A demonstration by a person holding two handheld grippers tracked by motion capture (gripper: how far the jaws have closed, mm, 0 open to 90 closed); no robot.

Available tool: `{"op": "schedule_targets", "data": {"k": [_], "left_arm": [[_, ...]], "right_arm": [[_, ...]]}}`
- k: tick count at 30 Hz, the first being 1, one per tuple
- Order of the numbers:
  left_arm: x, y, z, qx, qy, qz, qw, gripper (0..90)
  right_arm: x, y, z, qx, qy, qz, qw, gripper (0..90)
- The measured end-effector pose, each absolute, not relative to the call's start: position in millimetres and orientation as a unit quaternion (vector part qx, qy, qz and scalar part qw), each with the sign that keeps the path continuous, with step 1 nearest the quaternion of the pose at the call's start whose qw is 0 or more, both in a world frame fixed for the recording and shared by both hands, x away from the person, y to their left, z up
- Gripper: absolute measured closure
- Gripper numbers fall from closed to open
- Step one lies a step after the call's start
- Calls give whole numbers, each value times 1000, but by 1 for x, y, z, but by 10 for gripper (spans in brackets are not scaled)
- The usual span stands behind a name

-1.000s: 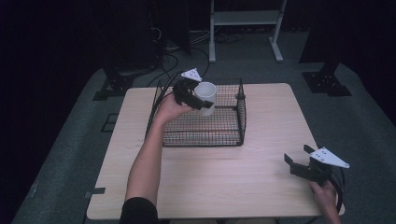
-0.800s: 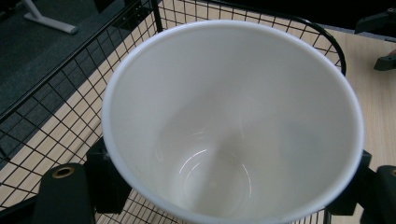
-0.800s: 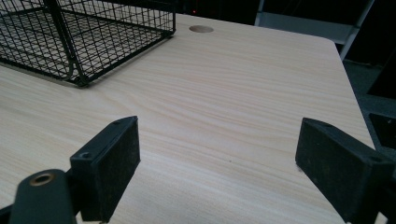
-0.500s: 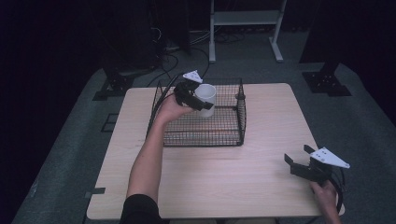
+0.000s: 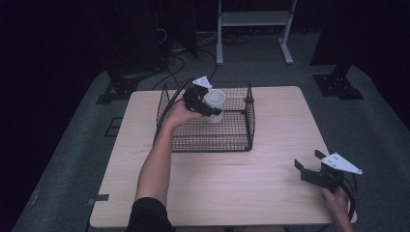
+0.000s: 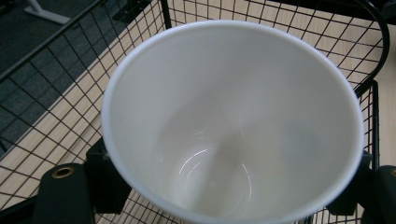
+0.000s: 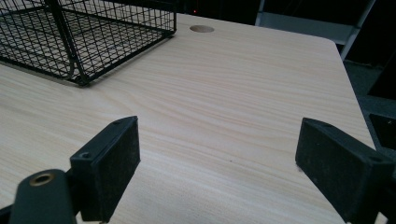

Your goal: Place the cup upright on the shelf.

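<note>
The left gripper (image 5: 209, 104) is closed on a white cup (image 5: 214, 105) and holds it above the black wire basket (image 5: 203, 140), near the basket's far wall. In the left gripper view the cup (image 6: 233, 121) is seen from above with its mouth open; it is empty, and the black jaws press its wall from both sides, low in the picture. Through the mesh under and around the cup (image 6: 60, 116) the light wood of the desk shows. The basket stands on the far middle part of the desk (image 5: 270, 179), and its wire walls surround the cup on all sides, with the near wall between the cup and the person. The person's left forearm (image 5: 157, 164) reaches over the near left corner of the basket. The right gripper (image 5: 312, 170) is well apart from the basket, at the near right corner of the desk, and its jaws are wide apart with nothing between them. In the right gripper view a bare stretch of desk (image 7: 224, 116) lies between its jaws, the basket corner (image 7: 79, 74) stands at the upper left, and a round hole (image 7: 202, 29) is in the desk just beyond it.
</note>
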State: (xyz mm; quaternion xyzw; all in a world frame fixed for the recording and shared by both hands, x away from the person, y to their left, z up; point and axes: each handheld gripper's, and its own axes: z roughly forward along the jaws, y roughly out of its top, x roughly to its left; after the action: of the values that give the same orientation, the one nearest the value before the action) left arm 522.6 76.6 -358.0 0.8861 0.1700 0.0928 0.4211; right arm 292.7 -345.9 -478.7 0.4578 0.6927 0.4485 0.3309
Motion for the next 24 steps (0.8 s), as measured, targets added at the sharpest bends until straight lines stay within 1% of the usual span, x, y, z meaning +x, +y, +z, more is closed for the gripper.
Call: {"op": "schedule_targets", "data": {"k": [7, 13, 24], "left_arm": [[527, 74, -366, 890, 174, 81, 414, 207], [533, 74, -375, 892, 192, 64, 404, 208], [535, 68, -383, 897, 188, 55, 396, 207]], "right_arm": [[293, -346, -479, 458, 692, 449, 331, 131], [293, -346, -479, 459, 692, 449, 330, 130], [293, -346, -479, 458, 692, 449, 331, 130]]}}
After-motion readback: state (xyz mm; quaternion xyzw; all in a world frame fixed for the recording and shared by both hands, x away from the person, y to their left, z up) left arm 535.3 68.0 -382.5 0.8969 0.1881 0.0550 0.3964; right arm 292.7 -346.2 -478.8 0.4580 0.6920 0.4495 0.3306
